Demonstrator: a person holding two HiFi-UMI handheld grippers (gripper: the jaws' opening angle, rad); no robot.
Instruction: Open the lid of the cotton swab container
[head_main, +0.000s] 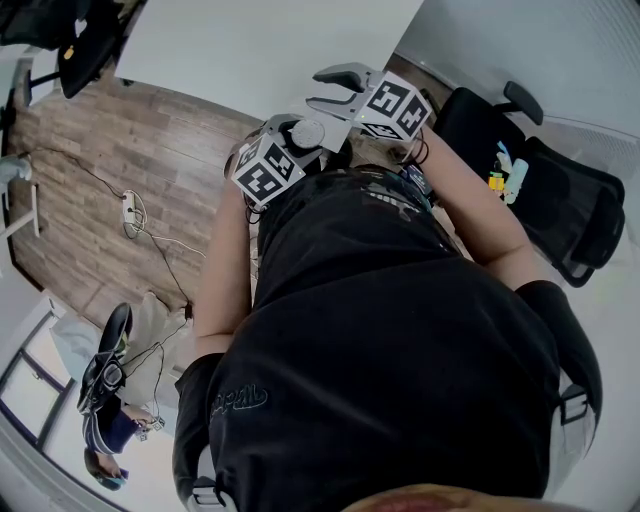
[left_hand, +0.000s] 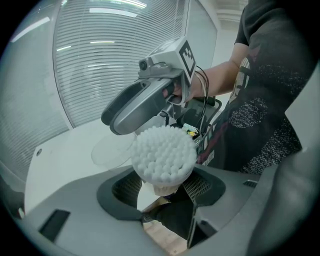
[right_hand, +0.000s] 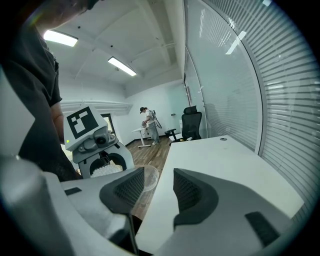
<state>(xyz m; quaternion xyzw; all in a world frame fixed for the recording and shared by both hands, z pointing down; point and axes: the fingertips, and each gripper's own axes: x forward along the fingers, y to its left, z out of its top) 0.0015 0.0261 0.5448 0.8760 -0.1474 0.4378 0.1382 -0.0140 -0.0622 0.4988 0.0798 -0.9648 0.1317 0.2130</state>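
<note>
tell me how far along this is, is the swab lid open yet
Nearly done. Done: the clear lid sits off to one side of the container, and the swabs are bare. In hand: the left tool grips the container. The right tool has its jaws apart beside the lid and does not seem to clamp it. Left: probably only drawing the right tool away.

I can read no word, number or brand anywhere. On my left gripper (left_hand: 165, 190) and right gripper (right_hand: 159, 187), the marker cubes (head_main: 268, 170) bear only black-and-white square patterns. Below the cubes, the raised print on my black shirt sleeve (head_main: 240, 398) is too faint to spell out.
</note>
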